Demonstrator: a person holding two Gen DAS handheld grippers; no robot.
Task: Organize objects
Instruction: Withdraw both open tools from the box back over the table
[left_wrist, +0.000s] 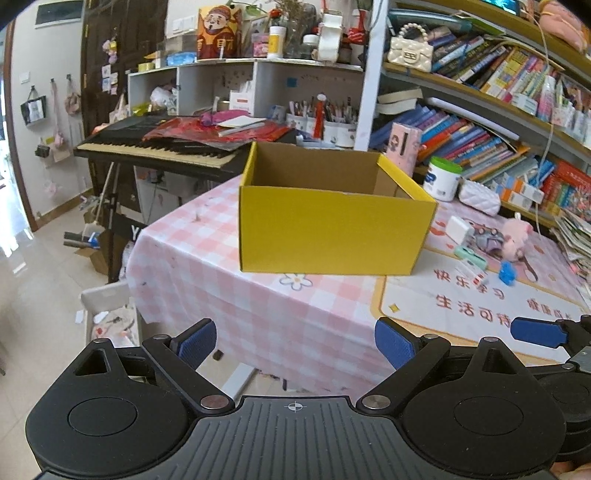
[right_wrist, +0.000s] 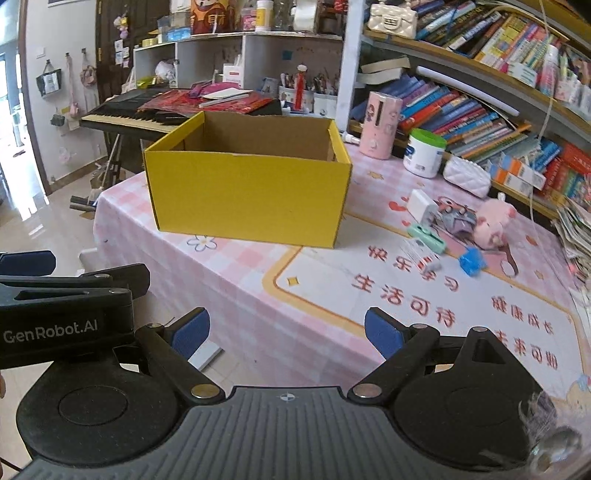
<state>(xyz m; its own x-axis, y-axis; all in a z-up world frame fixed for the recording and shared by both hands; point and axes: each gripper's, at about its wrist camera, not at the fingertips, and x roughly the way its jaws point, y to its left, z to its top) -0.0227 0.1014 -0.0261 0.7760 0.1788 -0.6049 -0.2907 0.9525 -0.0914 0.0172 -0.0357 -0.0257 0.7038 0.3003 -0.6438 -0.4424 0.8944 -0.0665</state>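
Note:
An open yellow cardboard box (left_wrist: 332, 229) (right_wrist: 251, 195) stands on the pink checked tablecloth and looks empty. To its right lies a cluster of small items: a white charger (right_wrist: 421, 205), a mint-green case (right_wrist: 426, 234), a grey crumpled thing (right_wrist: 456, 219), a pink plush (right_wrist: 493, 223) (left_wrist: 515, 238) and a blue clip (right_wrist: 471, 260) (left_wrist: 506, 272). My left gripper (left_wrist: 295, 341) hovers open at the table's near edge, short of the box. My right gripper (right_wrist: 286, 332) is open too, over the printed mat, with nothing between its fingers.
A white tub with a green lid (right_wrist: 423, 153), a pink cylinder (right_wrist: 380, 125) and a white quilted pouch (right_wrist: 467, 177) stand behind the items. Bookshelves (right_wrist: 480, 110) fill the right side. A keyboard (left_wrist: 159, 147) stands beyond the table's left end. The left gripper's body (right_wrist: 66, 306) sits beside the right one.

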